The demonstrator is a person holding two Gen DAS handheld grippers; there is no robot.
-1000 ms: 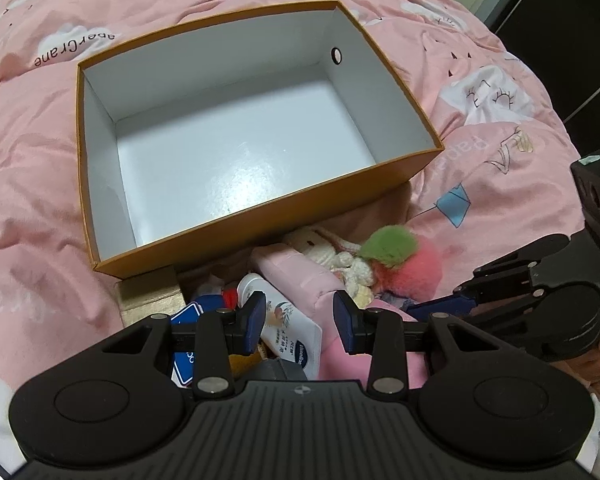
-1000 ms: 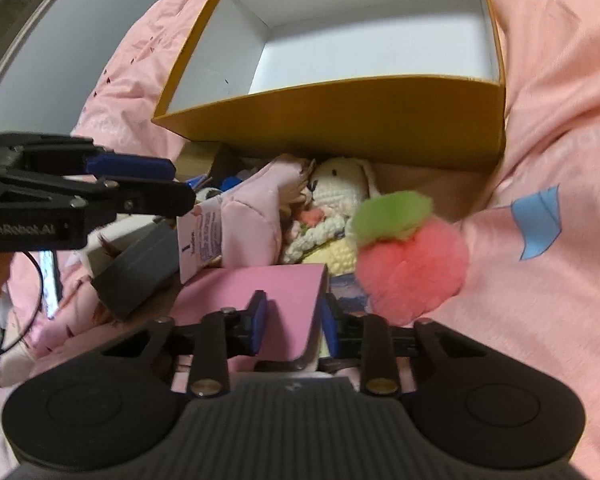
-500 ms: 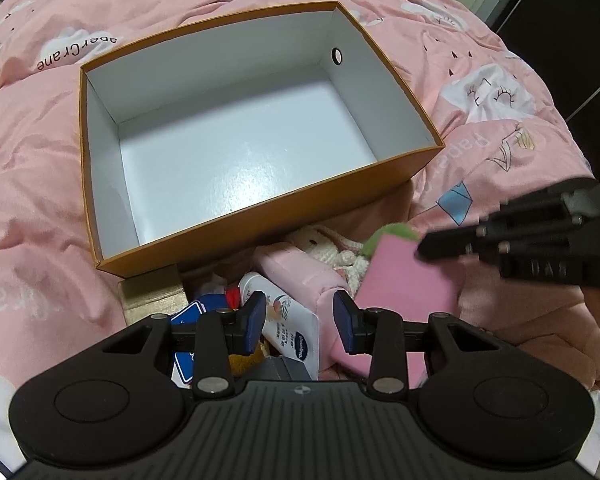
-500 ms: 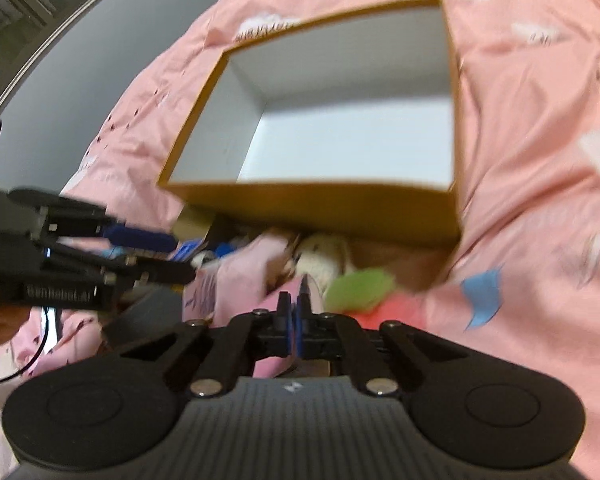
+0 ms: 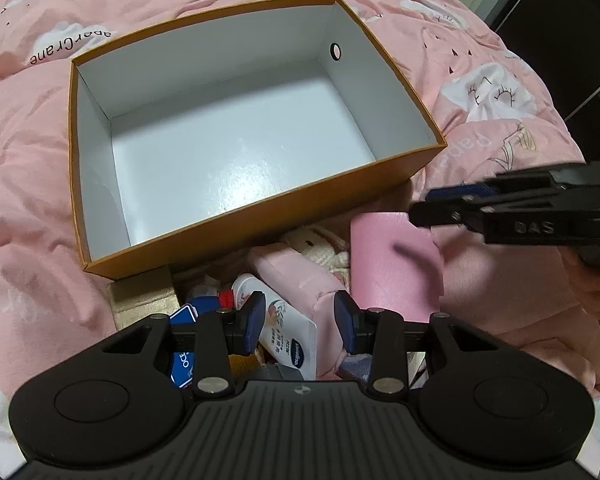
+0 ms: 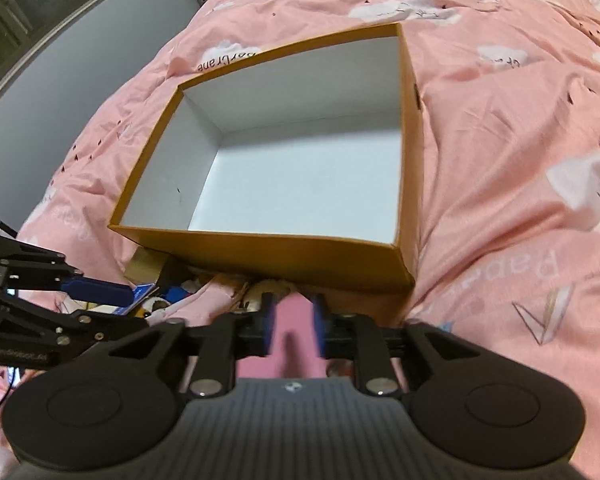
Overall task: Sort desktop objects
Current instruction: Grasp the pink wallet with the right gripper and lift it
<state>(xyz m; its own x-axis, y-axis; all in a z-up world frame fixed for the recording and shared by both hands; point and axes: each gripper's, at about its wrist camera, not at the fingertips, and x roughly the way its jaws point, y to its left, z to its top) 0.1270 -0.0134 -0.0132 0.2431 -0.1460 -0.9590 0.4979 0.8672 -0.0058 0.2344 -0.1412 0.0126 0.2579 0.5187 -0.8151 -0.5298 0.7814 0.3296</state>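
An orange box with a bare white inside lies on the pink bedding. A pile of small items sits in front of it. My right gripper hovers over the pile's right side. Its jaws are opening, and a flat pink card shows blurred in the gap, tilted up on edge just under the fingertips. My left gripper stands open above a white lotion tube, gripping nothing.
The pile holds a pink padded pouch, a cream crocheted toy, a blue carton and a small gold box. A person's hand holds the right gripper. Dark furniture stands at the far right.
My right gripper shut on the pink card, lifted it off the pile and up toward the box, hiding the pompom; its jaws now stand apart. The left gripper stayed put.
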